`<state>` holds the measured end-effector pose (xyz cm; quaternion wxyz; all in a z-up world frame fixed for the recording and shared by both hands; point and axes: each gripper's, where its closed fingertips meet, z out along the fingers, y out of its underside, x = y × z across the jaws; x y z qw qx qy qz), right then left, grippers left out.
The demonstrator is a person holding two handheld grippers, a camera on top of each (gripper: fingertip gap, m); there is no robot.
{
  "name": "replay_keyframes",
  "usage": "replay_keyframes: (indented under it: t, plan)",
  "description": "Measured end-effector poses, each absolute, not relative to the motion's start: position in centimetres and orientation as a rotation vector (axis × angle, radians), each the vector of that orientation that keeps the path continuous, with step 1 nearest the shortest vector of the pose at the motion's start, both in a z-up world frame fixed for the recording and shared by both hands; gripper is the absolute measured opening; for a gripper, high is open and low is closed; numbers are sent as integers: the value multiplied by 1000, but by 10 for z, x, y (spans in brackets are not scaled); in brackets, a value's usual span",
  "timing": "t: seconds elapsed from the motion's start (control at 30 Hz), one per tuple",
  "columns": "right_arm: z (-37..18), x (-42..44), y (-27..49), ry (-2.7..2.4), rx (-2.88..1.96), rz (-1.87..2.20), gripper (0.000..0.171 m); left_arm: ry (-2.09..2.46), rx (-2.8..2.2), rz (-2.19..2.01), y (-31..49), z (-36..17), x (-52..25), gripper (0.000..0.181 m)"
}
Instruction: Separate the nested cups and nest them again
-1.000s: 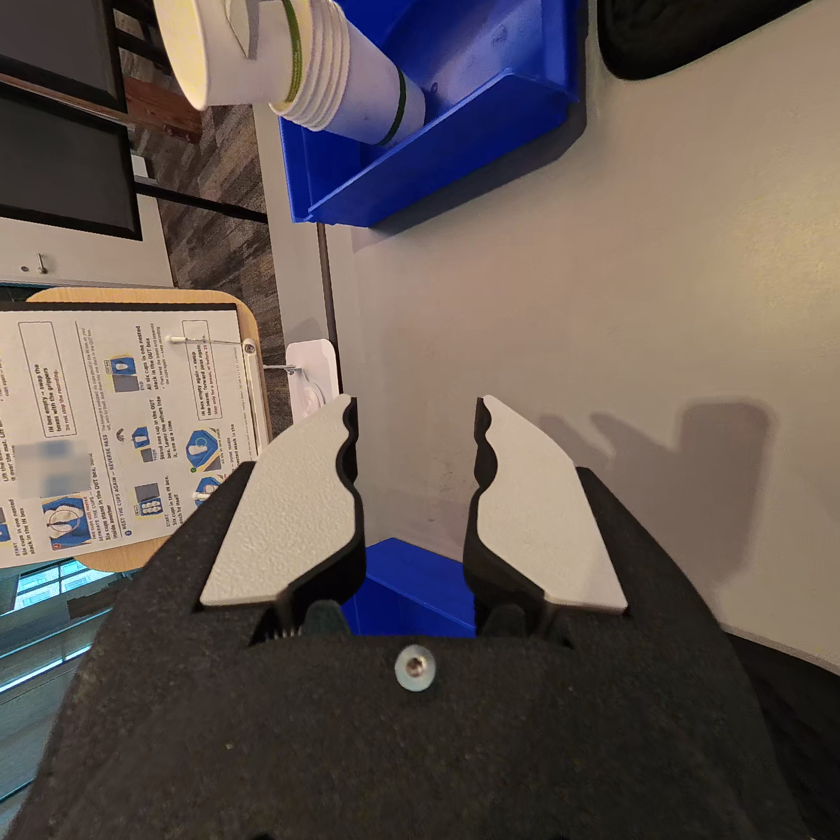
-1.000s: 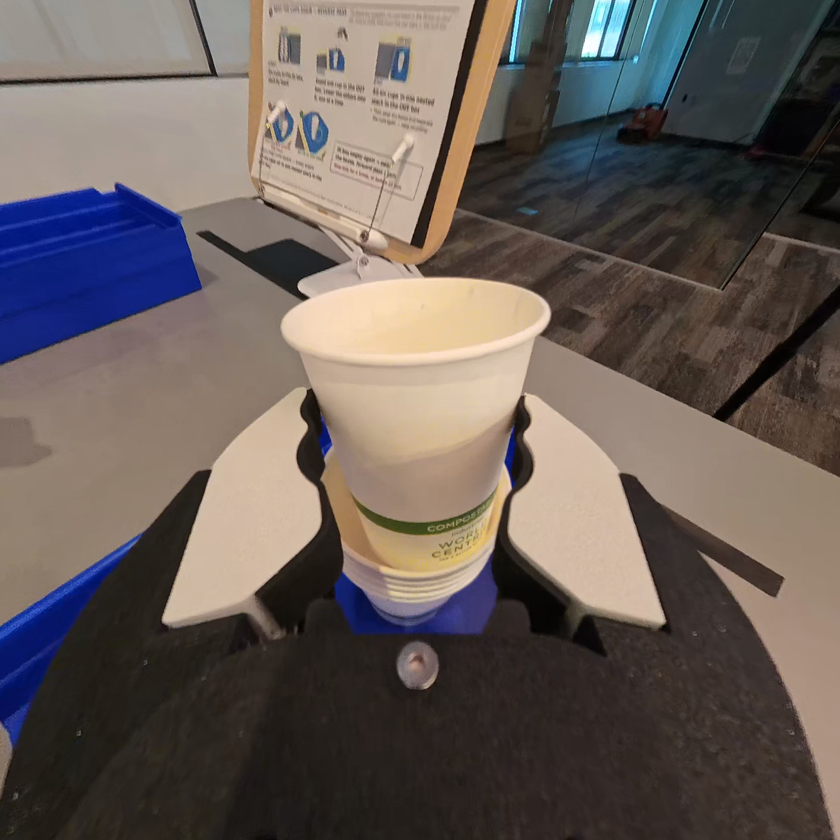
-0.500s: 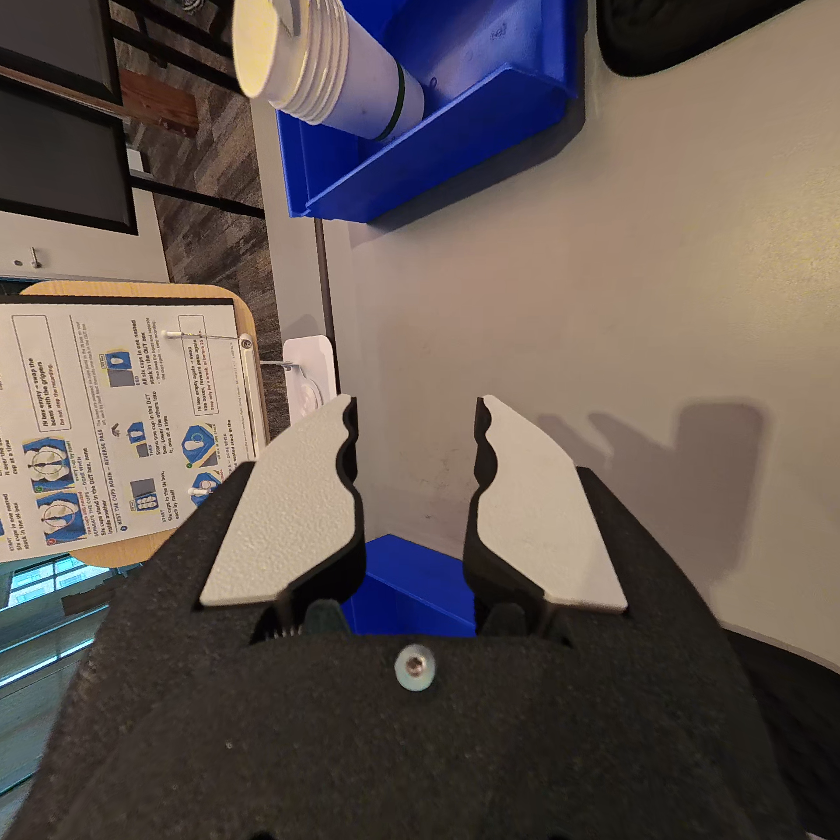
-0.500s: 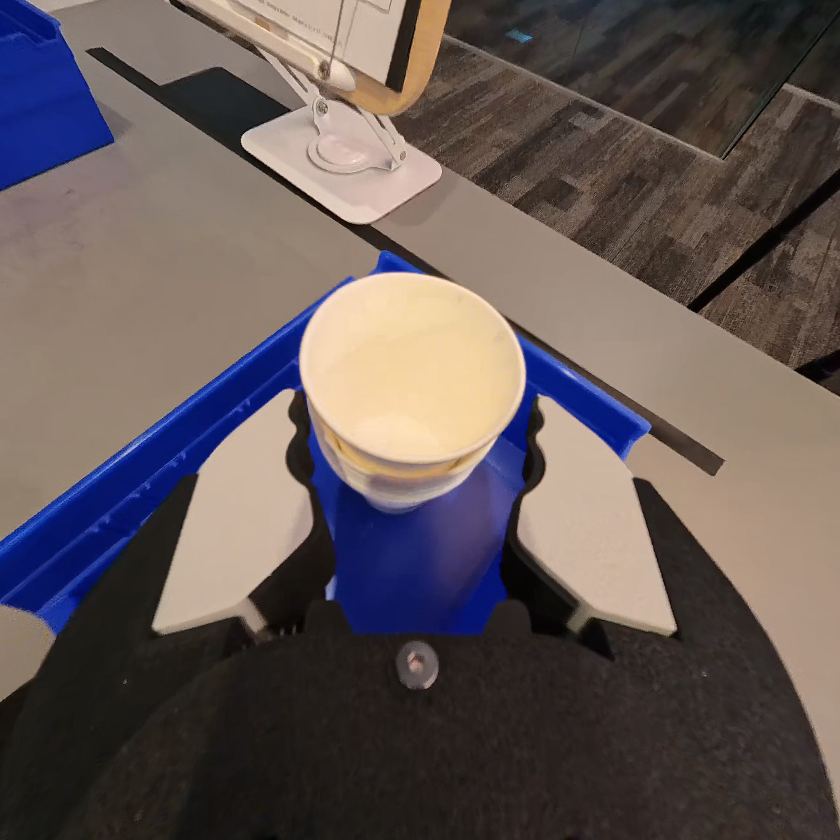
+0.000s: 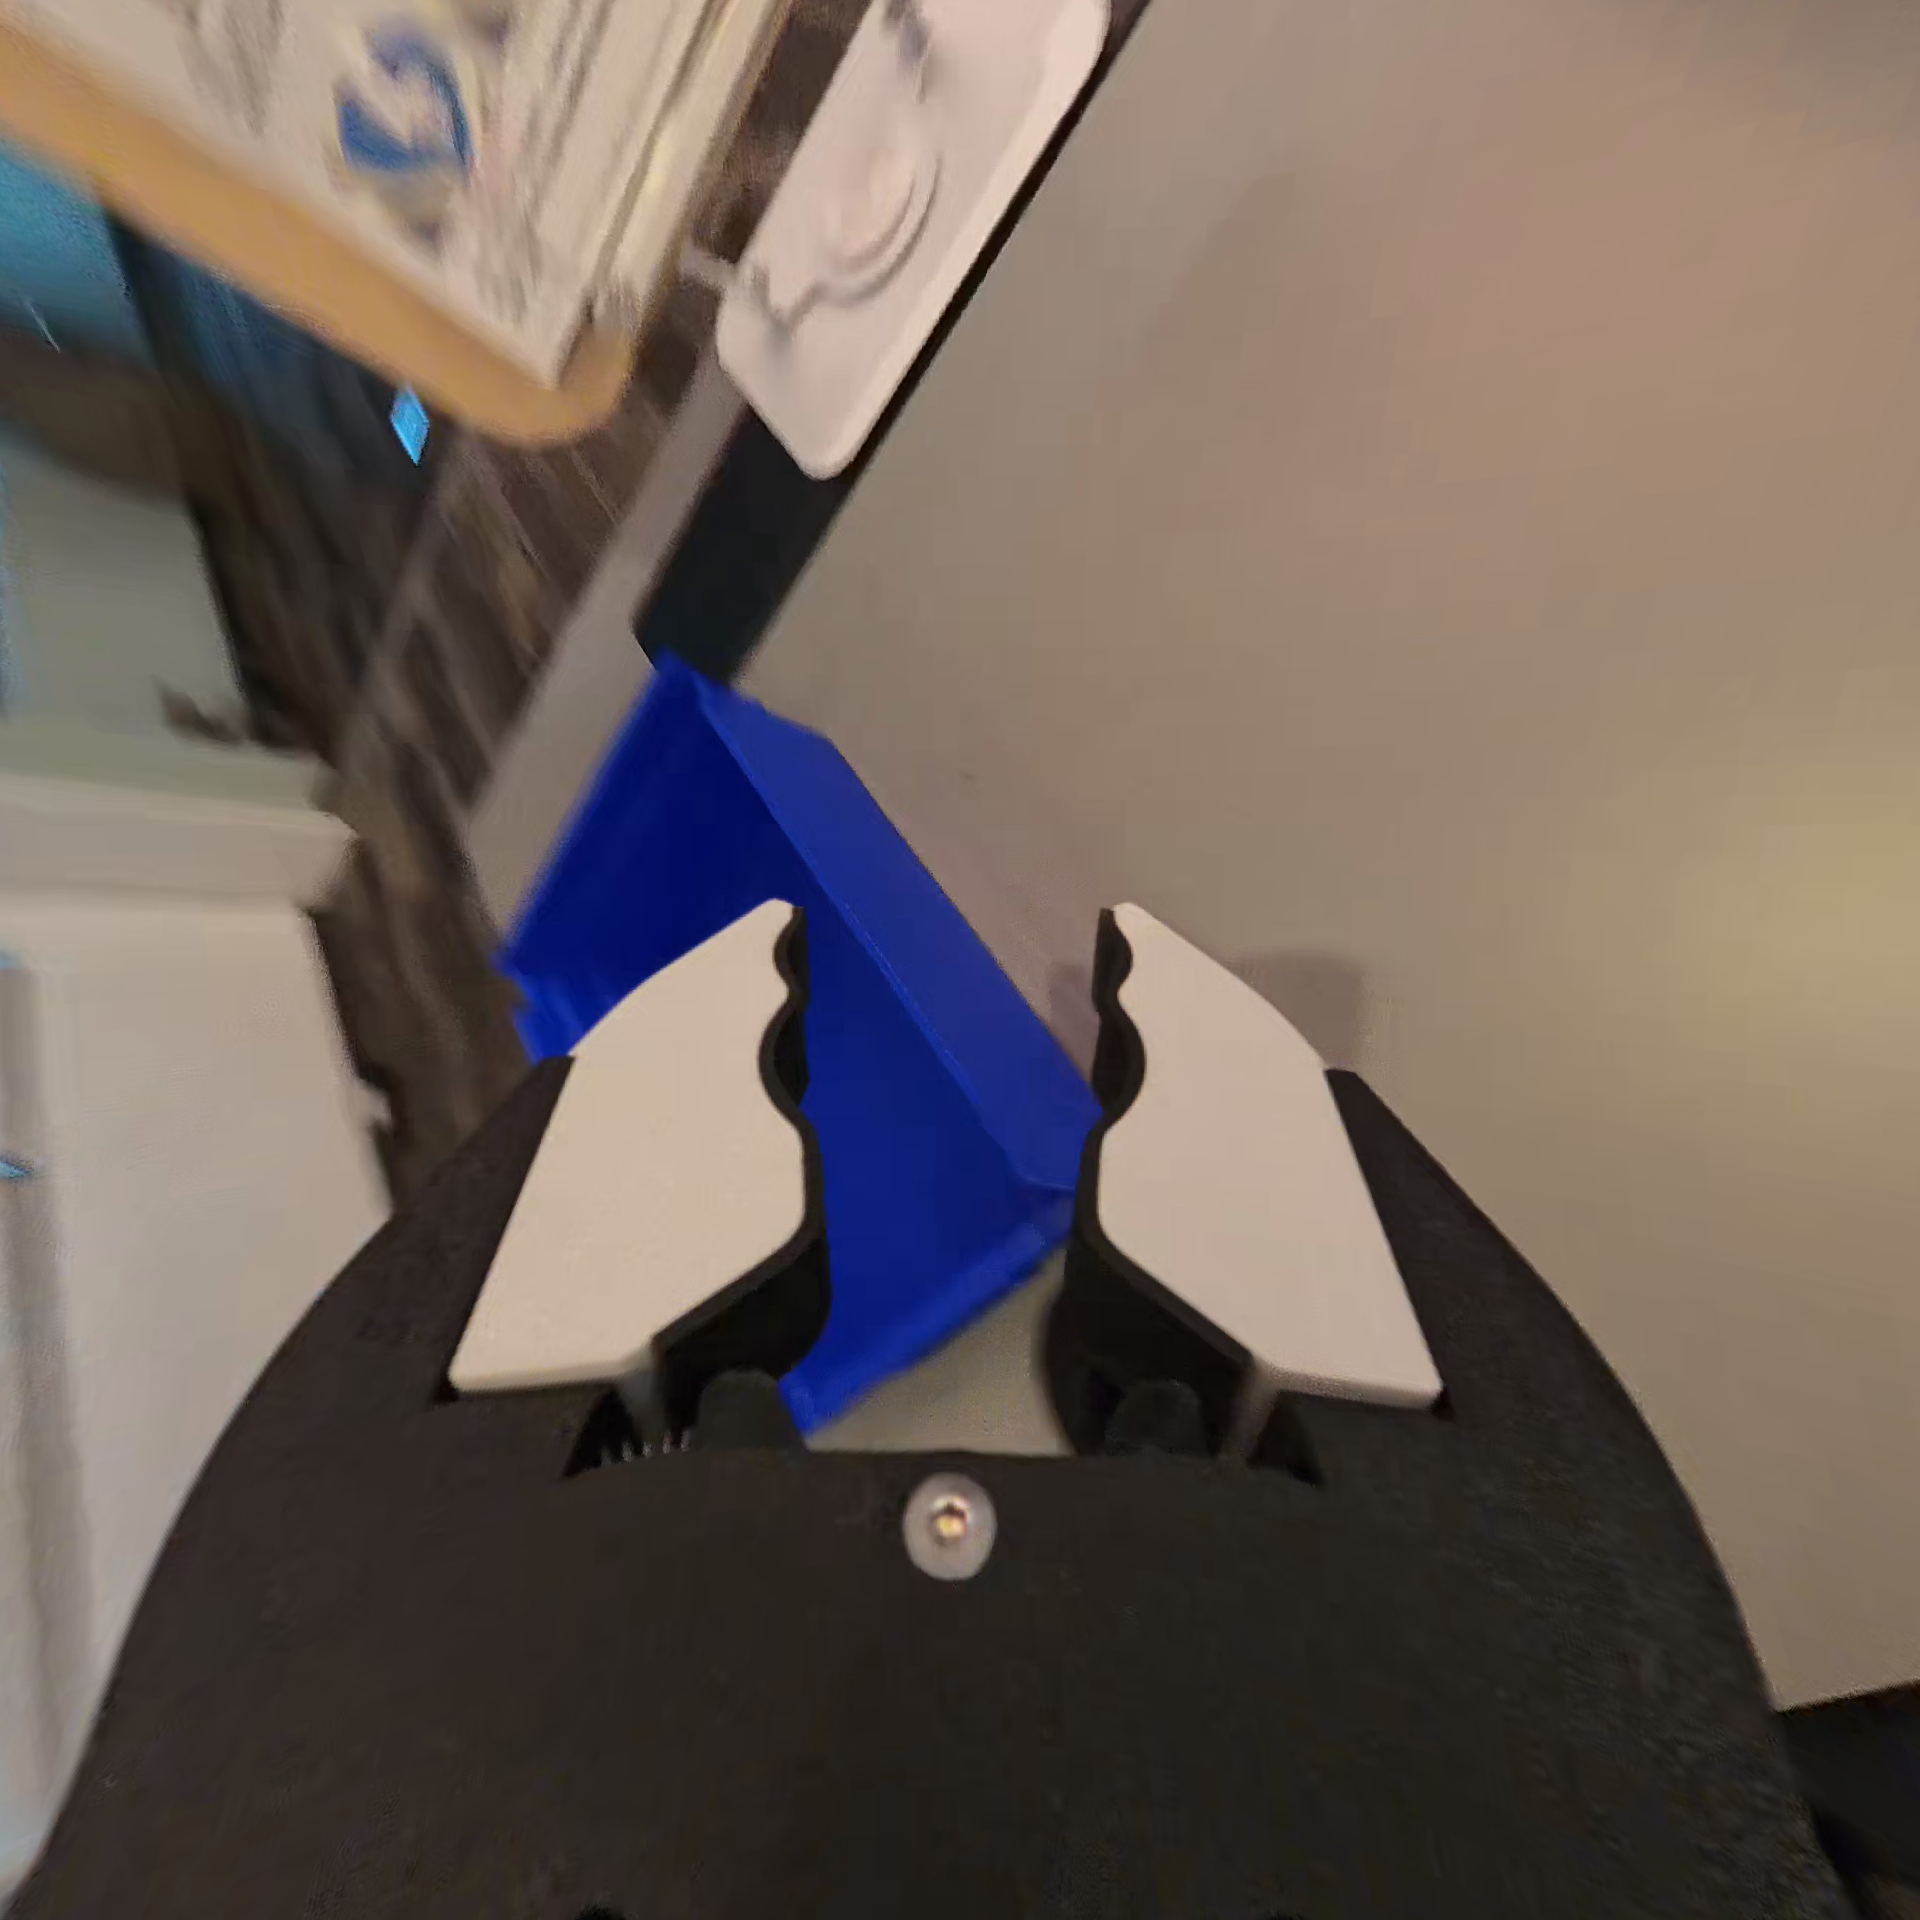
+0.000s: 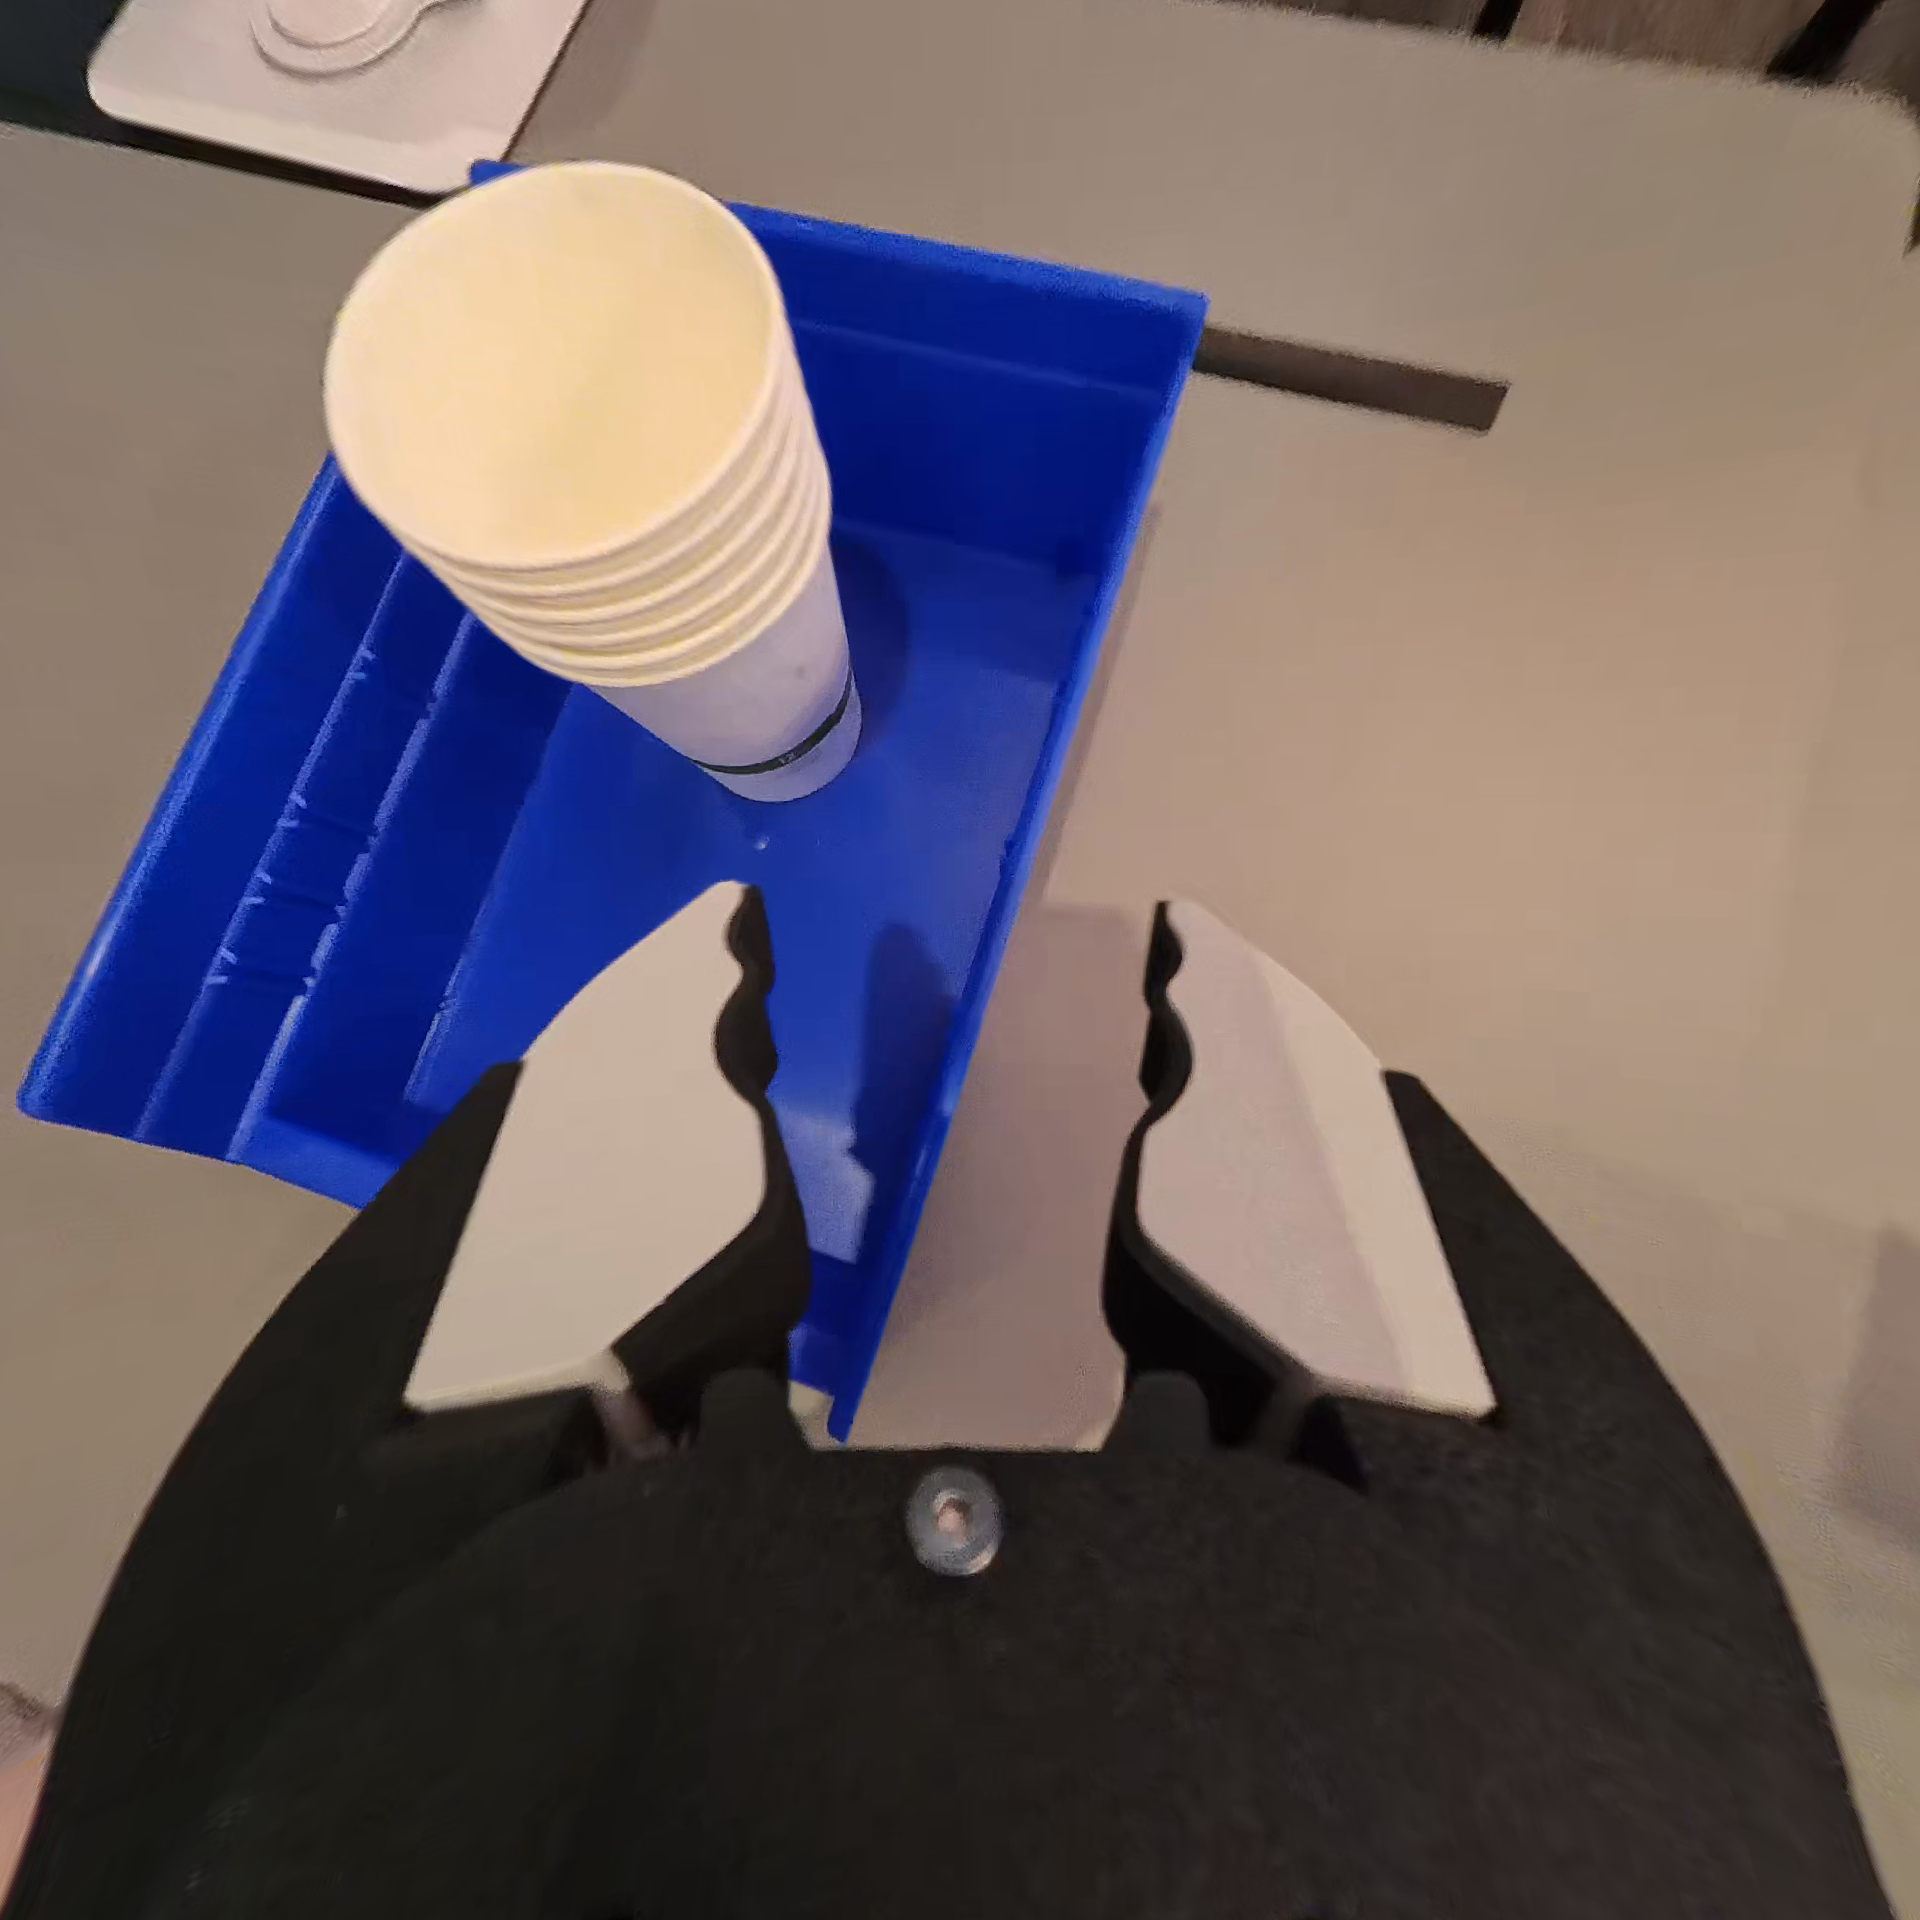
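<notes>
The top cup, gripped above the stack one second ago, is now seated in the nested cups (image 6: 592,468), which stand alone in the blue bin (image 6: 1101,582). The right gripper (image 6: 951,914) has been opened and drawn back, empty. The left gripper (image 5: 951,925) has been swung over the second blue bin (image 5: 883,997), its view blurred

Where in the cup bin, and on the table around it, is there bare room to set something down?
Inside the blue bin, the floor nearer the right gripper is bare; the far end is crowded by the nested cup stack. Grey table right of the bin lies open, up to the dark strip.
</notes>
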<state>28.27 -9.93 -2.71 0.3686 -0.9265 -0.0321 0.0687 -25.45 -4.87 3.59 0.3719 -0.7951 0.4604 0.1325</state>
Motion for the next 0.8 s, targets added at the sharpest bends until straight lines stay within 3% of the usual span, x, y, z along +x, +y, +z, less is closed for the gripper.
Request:
replay_keyframes:
  t: [0.07,0.13,0.3,0.4,0.67,0.73,0.8]
  plan:
    - [-36,287,-96,-19,-2395,245,59,1007,-2172,138,-48,20,-266,51]
    - [-45,293,-89,49,-2419,252,65,843,-2208,10,-42,15,-277,52]
    - [-61,300,-83,139,-2482,242,69,585,-2228,104,-20,4,-322,73]
    - [-75,301,-83,161,-2536,245,68,516,-2280,51,-13,-19,-328,69]
    - [-104,296,-79,131,-2655,271,46,401,-2442,-105,-4,-80,-328,67]
    - [-112,291,-78,116,-2687,296,36,426,-2442,-72,-1,-87,-327,57]
    - [-114,280,-77,86,-2695,401,13,446,-2444,-89,1,-93,-322,44]
